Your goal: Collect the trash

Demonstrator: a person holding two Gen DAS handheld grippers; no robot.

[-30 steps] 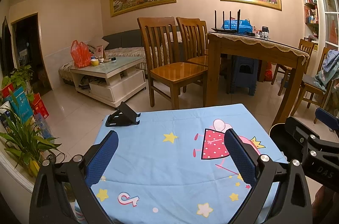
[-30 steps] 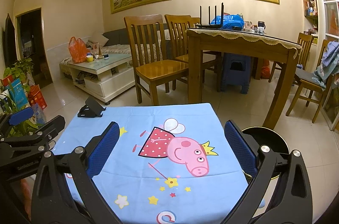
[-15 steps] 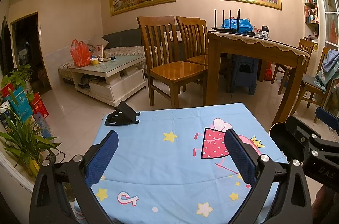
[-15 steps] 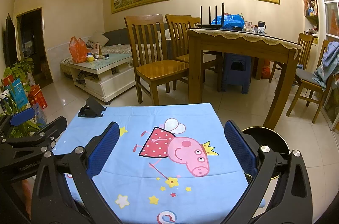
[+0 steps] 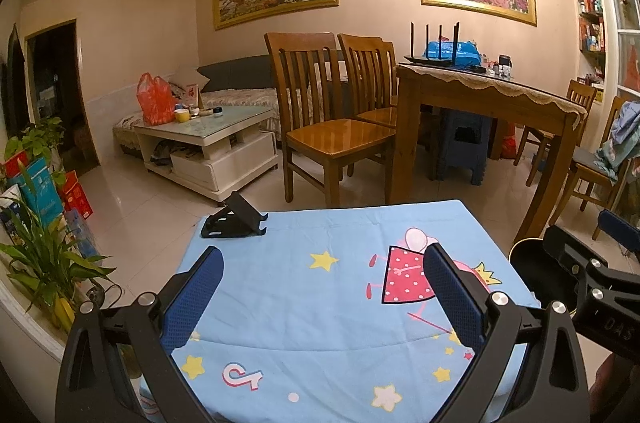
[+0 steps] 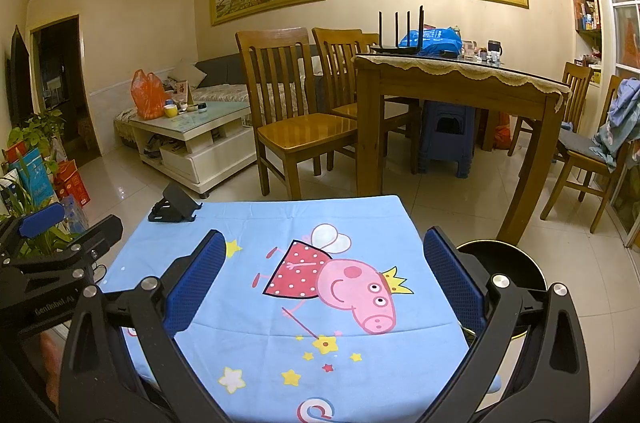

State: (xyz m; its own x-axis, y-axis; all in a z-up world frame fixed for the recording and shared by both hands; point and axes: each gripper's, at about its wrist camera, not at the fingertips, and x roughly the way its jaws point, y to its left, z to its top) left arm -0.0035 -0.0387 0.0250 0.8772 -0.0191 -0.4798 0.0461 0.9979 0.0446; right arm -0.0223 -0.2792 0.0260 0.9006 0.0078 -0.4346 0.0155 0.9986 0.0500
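1. Bin (image 6: 516, 259), black and round, on the floor just right of the table, beside its near right corner; inside not visible. No trash can be made out on the cloth.
2. Cloth (image 6: 280, 343), blue with a cartoon pig, covers the table.
3. Phone stand (image 5: 234, 221), black, at the far left corner of the cloth.
4. Left gripper (image 5: 320, 299) spread wide, empty, over the cloth.
5. Right gripper (image 6: 320, 287) likewise spread, empty.
6. Chairs (image 6: 296, 119) and dining table (image 6: 460, 83) beyond.
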